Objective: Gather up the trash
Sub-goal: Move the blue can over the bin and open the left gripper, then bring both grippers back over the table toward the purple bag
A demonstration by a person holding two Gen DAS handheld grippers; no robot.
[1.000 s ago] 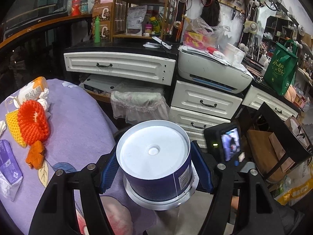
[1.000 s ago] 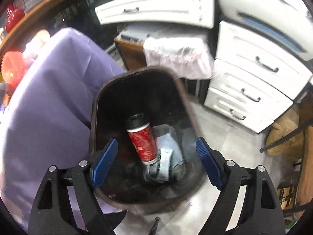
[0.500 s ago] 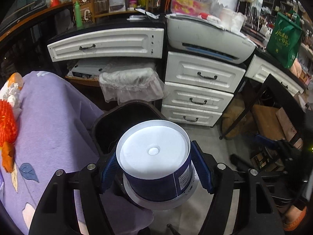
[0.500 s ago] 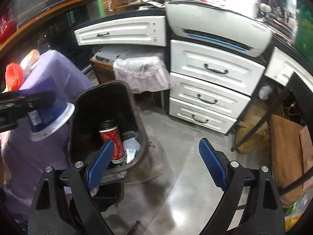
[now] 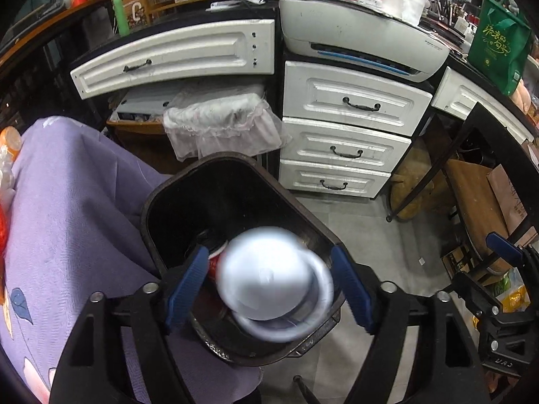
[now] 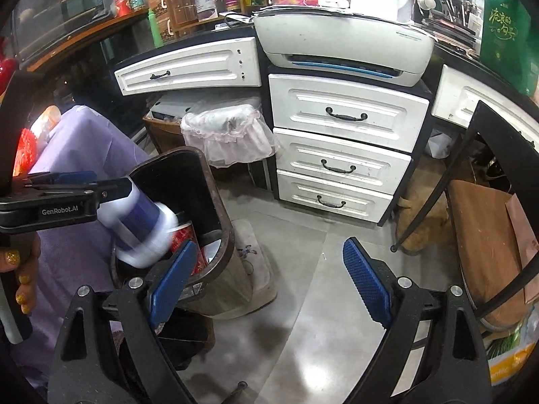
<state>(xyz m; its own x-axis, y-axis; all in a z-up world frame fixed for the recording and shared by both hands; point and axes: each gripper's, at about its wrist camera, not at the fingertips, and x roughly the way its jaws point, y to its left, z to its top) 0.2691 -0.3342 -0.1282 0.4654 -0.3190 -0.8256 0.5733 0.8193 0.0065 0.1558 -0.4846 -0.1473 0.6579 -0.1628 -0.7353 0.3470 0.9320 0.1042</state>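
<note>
A white-lidded, dark blue round container (image 5: 269,276) is blurred in motion, dropping between the pads of my left gripper (image 5: 269,269) over the dark trash bin (image 5: 175,195). The left jaws are opening and gaps show on both sides of the container. In the right wrist view the container (image 6: 141,225) has slipped past the left gripper (image 6: 111,185) and tilts into the bin (image 6: 219,208). A red can (image 5: 213,264) lies inside the bin. My right gripper (image 6: 269,269) stands open and empty over the floor, right of the bin.
A purple-clothed table (image 5: 67,219) borders the bin on the left. White drawers (image 5: 350,148), a printer (image 5: 363,43) and a lace-covered box (image 5: 222,124) stand behind. A black frame (image 5: 448,168) and cardboard are on the right. A hand (image 6: 20,269) holds the left gripper.
The left gripper came over the bin, tilted down and widened its jaws, and the container slid out of them. The right gripper drew back from the bin toward the right.
</note>
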